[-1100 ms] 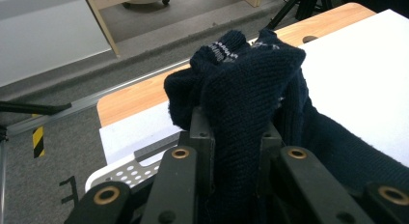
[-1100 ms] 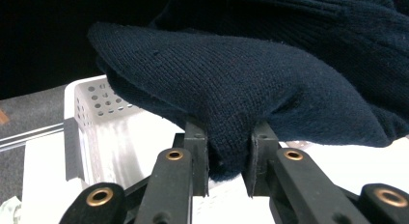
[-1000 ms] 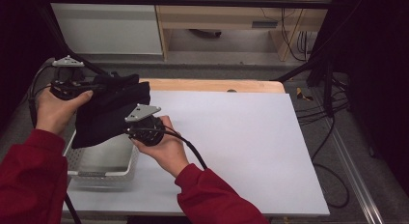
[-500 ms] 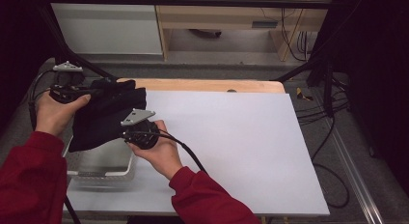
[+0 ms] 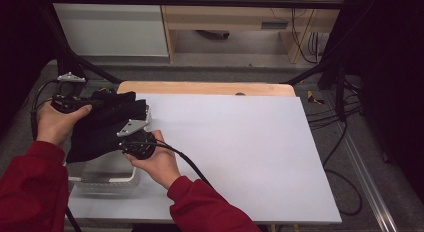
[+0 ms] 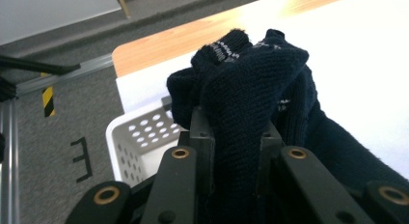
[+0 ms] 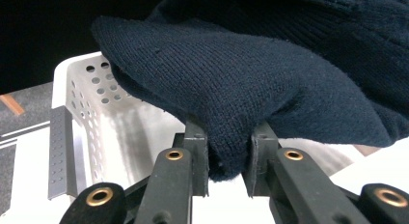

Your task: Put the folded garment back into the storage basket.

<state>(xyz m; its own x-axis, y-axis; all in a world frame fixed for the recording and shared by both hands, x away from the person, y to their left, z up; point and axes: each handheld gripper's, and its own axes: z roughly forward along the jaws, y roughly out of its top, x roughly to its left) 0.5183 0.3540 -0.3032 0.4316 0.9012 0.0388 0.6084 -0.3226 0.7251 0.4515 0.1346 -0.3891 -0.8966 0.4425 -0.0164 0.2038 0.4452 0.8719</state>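
Observation:
A dark navy knitted garment (image 5: 102, 127) hangs between both grippers above a white perforated basket (image 5: 105, 178) at the table's left edge. My left gripper (image 5: 97, 103) is shut on one bunched end of the knit (image 6: 251, 84), its jaws pinching the fabric. My right gripper (image 5: 131, 137) is shut on the other end of the cloth (image 7: 231, 89), with folds spilling over both jaws. The basket (image 7: 82, 93) lies just below the fabric, and its corner (image 6: 140, 137) is visible beneath the left gripper.
A large white sheet (image 5: 235, 152) covers the table, with a wooden edge (image 5: 210, 88) at the back. Cables (image 5: 345, 107) trail on the floor at the right. A black frame bar (image 5: 200, 1) crosses the top, and shelving stands behind it.
Both hands have lowered and shifted left with the garment, bringing it closer over the basket. Both grips are unchanged.

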